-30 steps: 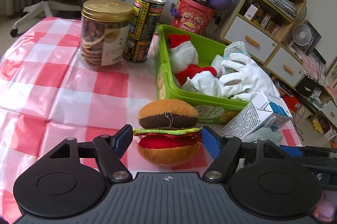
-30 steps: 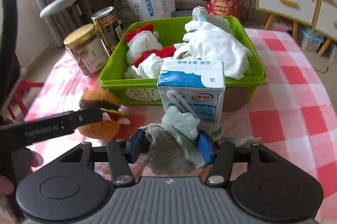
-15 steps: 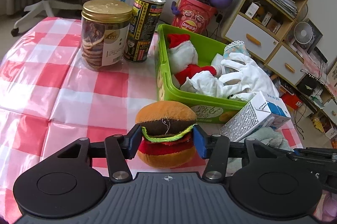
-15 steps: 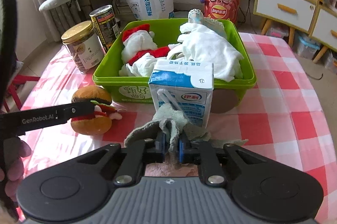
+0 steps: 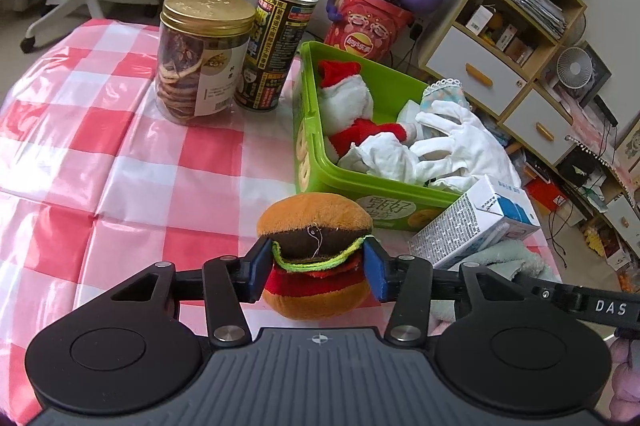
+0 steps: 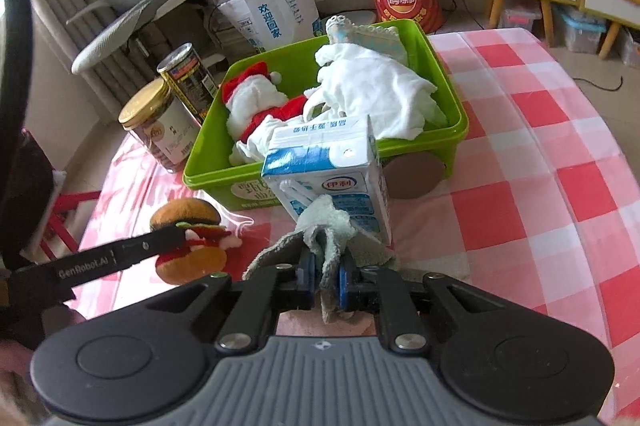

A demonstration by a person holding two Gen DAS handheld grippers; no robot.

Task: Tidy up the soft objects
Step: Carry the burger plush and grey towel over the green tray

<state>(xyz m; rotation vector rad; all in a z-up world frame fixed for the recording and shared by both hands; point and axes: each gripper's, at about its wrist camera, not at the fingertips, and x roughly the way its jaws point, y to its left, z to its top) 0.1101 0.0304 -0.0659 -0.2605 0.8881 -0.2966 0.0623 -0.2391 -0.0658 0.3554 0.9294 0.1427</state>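
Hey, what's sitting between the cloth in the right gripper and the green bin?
The milk carton stands between the grey-green cloth and the green bin; the right wrist view shows this best.

left gripper (image 5: 318,268): jaws just closing, pads pressing plush hamburger (image 5: 316,254)
green bin (image 5: 320,178): holds Santa plush (image 5: 346,106), white gloves (image 5: 452,142)
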